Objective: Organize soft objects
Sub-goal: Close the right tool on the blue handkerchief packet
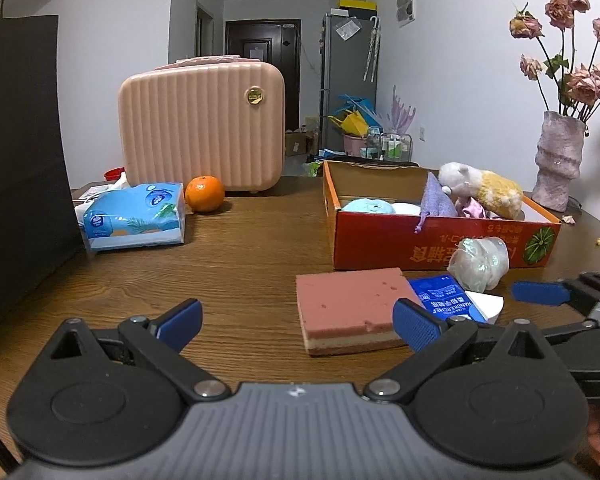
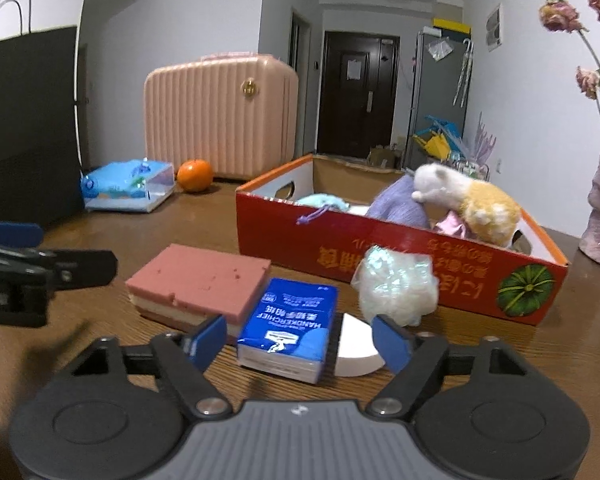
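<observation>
Both wide-open, the right hand-held gripper [image 2: 300, 339] is straddling the blue tissue pack [image 2: 290, 326] before the red box [image 2: 400, 264], the left hand-held gripper [image 1: 298, 320] hovering nearby.

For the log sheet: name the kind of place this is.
Probably a lived-in apartment: a wooden table with a pink suitcase and a vase of dried roses, a refrigerator by the hallway and a dark entrance door.

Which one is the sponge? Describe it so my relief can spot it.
Find the red box on the table. In front of its near wall lie several loose things. The sponge is the leftmost: a flat pink slab with a cream layer underneath, beside the blue tissue pack.
</observation>
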`<move>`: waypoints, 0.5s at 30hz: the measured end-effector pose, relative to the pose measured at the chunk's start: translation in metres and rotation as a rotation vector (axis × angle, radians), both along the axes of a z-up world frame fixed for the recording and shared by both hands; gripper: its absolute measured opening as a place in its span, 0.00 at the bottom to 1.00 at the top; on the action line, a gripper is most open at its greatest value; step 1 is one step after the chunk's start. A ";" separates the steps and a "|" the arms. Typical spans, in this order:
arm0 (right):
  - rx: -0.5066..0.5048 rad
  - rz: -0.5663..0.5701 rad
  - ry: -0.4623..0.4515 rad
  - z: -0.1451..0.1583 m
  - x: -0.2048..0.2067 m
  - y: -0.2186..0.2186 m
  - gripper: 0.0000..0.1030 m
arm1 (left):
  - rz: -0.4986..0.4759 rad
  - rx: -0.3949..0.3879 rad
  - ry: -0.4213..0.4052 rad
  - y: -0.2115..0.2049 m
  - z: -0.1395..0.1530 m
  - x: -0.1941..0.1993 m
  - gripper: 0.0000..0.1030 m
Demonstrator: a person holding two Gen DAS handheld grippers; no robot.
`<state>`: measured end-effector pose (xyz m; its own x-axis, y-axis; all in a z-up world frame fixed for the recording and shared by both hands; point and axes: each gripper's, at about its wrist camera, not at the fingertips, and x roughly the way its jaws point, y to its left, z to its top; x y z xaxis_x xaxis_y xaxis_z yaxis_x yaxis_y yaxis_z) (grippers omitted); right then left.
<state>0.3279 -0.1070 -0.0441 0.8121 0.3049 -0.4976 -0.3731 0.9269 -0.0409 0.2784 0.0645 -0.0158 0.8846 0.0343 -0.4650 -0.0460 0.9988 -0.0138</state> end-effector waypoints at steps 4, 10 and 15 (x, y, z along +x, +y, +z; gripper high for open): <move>0.000 -0.013 0.040 -0.004 0.012 0.007 0.64 | -0.002 -0.014 -0.006 0.003 0.002 -0.002 1.00; -0.001 -0.014 0.069 -0.007 0.021 0.014 0.57 | -0.006 -0.022 -0.007 0.003 0.002 -0.002 1.00; -0.008 -0.015 0.081 -0.010 0.025 0.017 0.55 | -0.004 -0.024 -0.009 0.003 0.002 -0.002 1.00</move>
<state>0.3531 -0.0903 -0.0538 0.7736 0.2884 -0.5642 -0.3611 0.9324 -0.0185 0.2769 0.0673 -0.0134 0.8888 0.0194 -0.4579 -0.0415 0.9984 -0.0381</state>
